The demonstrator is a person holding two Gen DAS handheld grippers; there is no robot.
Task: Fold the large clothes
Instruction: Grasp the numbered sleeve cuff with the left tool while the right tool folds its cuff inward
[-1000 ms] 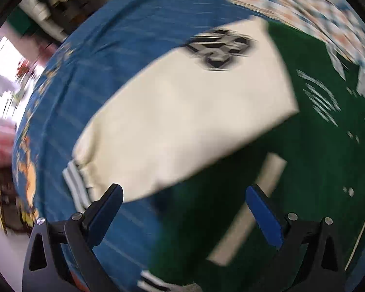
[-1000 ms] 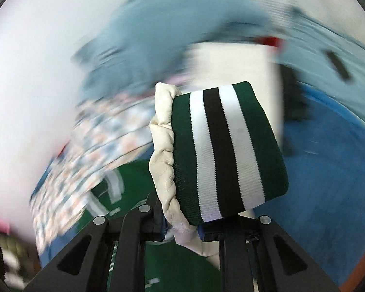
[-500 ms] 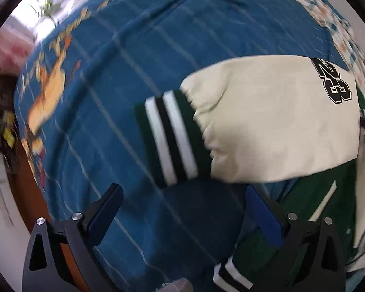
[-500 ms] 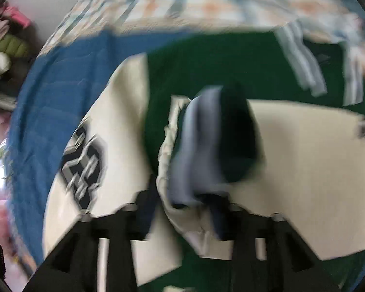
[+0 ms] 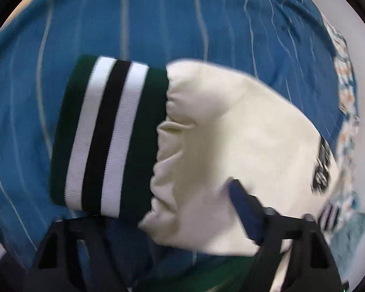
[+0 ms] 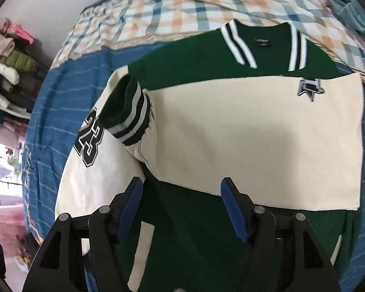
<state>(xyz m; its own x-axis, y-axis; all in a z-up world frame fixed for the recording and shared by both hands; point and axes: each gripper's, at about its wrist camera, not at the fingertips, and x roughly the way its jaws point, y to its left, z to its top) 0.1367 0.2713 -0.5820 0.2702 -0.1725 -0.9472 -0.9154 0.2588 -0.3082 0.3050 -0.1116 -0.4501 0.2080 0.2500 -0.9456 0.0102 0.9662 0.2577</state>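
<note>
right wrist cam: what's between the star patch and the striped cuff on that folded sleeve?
Only plain cream sleeve between the star patch and the striped cuff, in the right wrist view.

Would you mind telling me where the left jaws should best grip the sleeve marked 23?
Probably at the striped cuff, coming from its open end: the sleeve lies flat on the blue bedcover, and the thick ribbed band offers a firm edge.
</note>
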